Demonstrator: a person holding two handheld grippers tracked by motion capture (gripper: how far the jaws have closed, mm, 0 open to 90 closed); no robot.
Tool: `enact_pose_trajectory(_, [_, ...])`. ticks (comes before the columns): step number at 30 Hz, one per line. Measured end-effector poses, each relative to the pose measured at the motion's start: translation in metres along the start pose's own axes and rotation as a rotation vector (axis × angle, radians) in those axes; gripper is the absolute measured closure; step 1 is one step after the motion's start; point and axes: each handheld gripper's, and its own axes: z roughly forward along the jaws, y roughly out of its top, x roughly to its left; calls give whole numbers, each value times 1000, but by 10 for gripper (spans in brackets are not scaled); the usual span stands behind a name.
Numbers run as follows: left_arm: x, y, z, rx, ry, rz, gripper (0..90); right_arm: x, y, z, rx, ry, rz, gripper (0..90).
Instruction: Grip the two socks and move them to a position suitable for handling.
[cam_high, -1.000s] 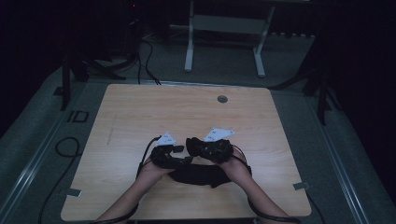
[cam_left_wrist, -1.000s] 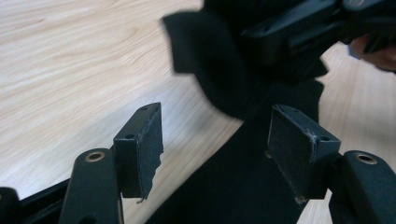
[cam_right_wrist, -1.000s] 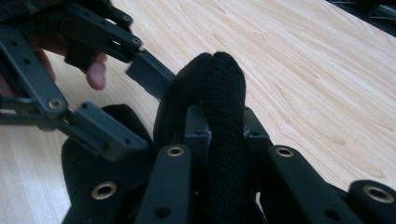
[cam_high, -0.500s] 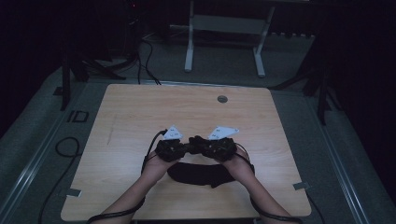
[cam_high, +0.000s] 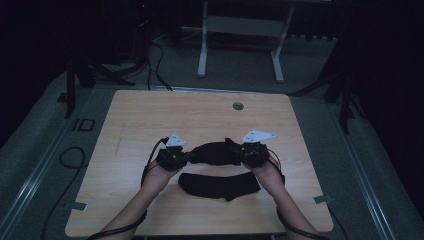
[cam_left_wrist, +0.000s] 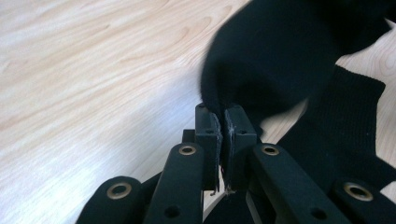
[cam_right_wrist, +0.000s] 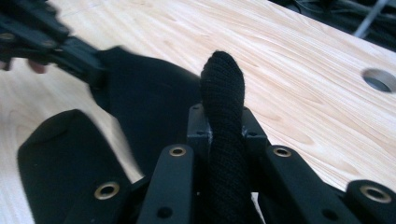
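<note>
Looking down from the high view, I have the wooden table (cam_high: 150, 115) as the largest item, w/ a round cable hole (cam_high: 238, 106) near its far edge. Two black socks sit at the near-centre. Sock 1, the flat sock (cam_high: 220, 185), lies on the tabletop between my forearms, long axis running left-right. Sock 2, the held sock (cam_high: 216, 153), is stretched between both grippers just beyond sock 1; whether it clears the table fully I can't confirm, lighting is dim.

Left gripper (cam_high: 186, 157): jaws pressed together on one end of the held sock (cam_left_wrist: 261, 51); in the left gripper view the pads pinch a thin fold of fabric w/ almost no gap. The flat sock (cam_left_wrist: 336, 135) shows to the right of the jaws there.

Right gripper (cam_high: 231, 150): jaws clamped on the opposite end of the held sock (cam_right_wrist: 223, 93); a bunched roll of knit stands up between them in the right gripper view. The left gripper (cam_right_wrist: 95, 70) appears upper left in that view, approx. opposite, gripping the far end.
</note>
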Motion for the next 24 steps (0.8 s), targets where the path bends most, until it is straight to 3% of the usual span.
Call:
enact_pose_trajectory(7, [-1, -2, 11, 60, 22, 47, 864, -16, -8, 11, 60, -37, -1, 783])
enact_pose_trajectory(13, [16, -9, 17, 103, 59, 21, 863, -28, -25, 24, 106, -55, 57, 788])
enact_pose_trajectory(15, [23, -11, 19, 118, 29, 0, 862, -36, -34, 25, 115, -33, 105, 795])
enact_pose_trajectory(18, [26, -13, 25, 158, 28, 13, 861, -40, -42, 27, 144, -17, 116, 787])
enact_pose_trajectory(21, [26, -13, 30, 176, 49, 27, 858, -40, -47, 30, 168, -26, 122, 699])
enact_pose_trajectory(24, [30, -14, 32, 184, 48, 29, 850, -44, -52, 29, 177, -52, 136, 680])
